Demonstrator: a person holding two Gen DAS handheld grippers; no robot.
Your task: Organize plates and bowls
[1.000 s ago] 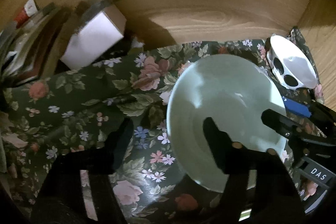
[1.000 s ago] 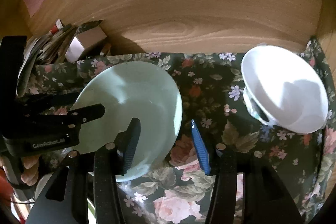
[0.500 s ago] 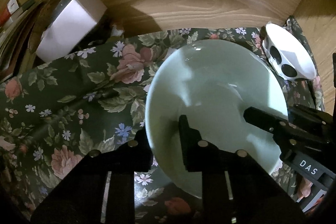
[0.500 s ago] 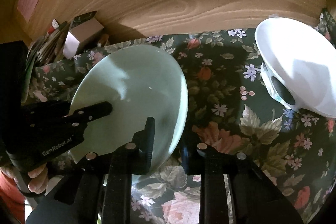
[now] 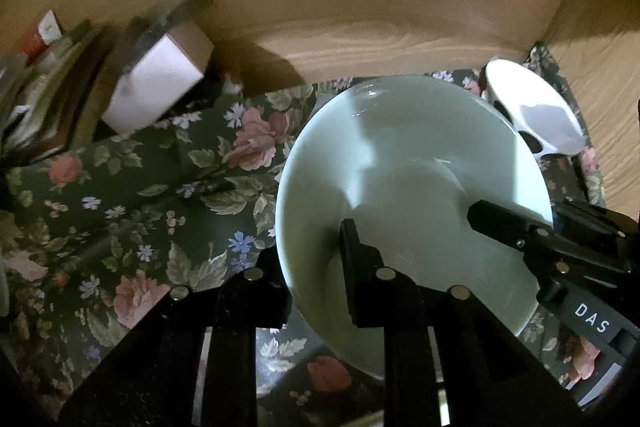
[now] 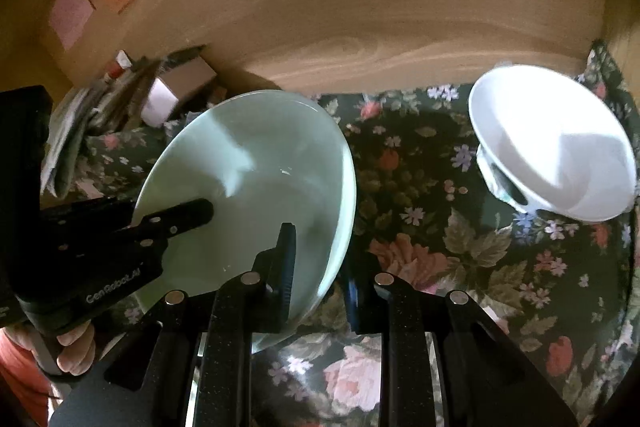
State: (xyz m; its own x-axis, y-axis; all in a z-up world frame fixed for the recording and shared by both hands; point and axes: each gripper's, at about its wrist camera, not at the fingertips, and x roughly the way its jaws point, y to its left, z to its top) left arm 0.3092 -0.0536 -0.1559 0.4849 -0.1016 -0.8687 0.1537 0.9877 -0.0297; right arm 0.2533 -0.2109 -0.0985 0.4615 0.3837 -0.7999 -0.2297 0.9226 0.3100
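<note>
Dark floral cloth covers the surface, backed by a pale wooden wall.

The left gripper has clamped onto the near left rim of the pale green glazed plate, one finger inside the dish and the other beneath the edge. The right gripper has done the same on the plate's right rim. A second ago both sets of jaws stood apart around the rim; now both pinch it, so the plate is held on two sides and looks ready to be lifted.

Beyond it, well apart to the right, a white bowl with cut-out holes in its base lies tilted on the cloth. A small white cardboard box and blurred clutter sit at far left.
</note>
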